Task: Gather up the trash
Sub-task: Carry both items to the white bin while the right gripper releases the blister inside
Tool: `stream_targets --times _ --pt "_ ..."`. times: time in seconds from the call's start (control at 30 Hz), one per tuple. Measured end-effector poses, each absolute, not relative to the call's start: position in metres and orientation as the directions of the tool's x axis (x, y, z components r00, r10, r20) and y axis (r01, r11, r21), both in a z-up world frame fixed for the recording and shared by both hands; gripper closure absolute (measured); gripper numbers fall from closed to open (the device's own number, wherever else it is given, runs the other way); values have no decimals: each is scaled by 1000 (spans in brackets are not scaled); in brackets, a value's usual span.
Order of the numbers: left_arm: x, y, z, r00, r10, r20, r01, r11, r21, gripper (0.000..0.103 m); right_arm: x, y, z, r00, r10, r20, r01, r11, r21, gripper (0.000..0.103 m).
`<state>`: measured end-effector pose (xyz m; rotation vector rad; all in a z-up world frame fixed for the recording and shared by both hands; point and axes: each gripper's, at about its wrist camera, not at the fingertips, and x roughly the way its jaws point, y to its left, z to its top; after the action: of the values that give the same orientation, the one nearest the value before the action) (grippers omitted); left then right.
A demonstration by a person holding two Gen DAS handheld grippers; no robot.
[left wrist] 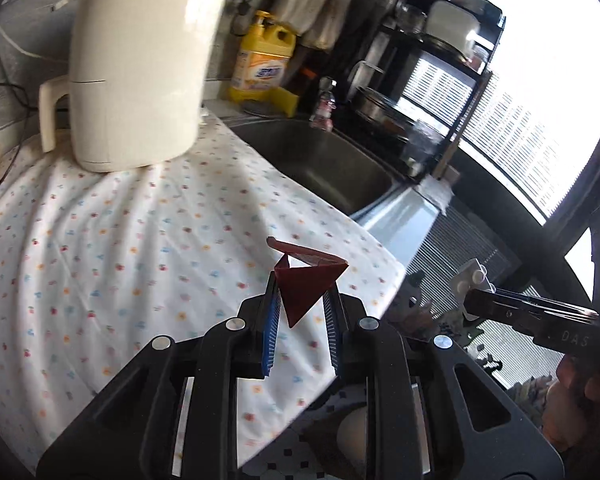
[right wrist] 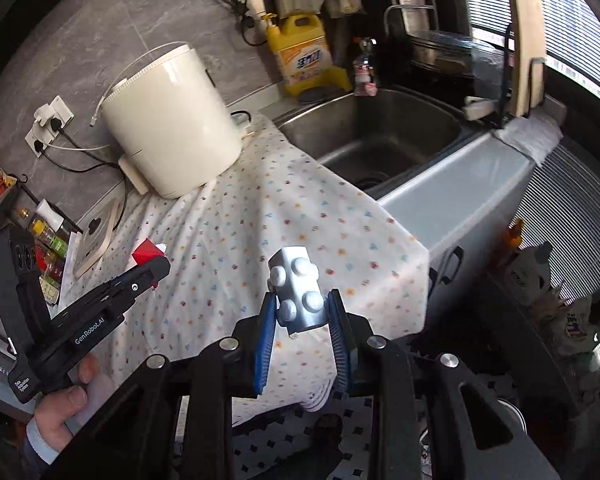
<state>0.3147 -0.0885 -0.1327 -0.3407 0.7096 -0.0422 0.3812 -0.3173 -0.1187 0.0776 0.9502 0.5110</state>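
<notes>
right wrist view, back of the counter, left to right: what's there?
Wall sockets → cream appliance → yellow detergent jug → small bottle → sink → wooden board.

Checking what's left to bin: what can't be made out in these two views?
- Any bin: in neither view.
- Jug, left view: top cut off by the frame edge, blurred.
- Bottle label: too small to read.
- Floor beside the cloth: hidden by the right gripper and its brick.
</notes>
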Motion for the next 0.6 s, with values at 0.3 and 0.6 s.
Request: stream_targets --times 0.3,0.6 --pt "321 -209 -134 685 -319 -655 133 939 -318 82 339 -438 -141 527 348 -775 -191 937 291 76" --pt "318 -291 -152 587 -410 -698 259 912 -317 82 298 -528 -181 515 250 -820 -3 957 290 72"
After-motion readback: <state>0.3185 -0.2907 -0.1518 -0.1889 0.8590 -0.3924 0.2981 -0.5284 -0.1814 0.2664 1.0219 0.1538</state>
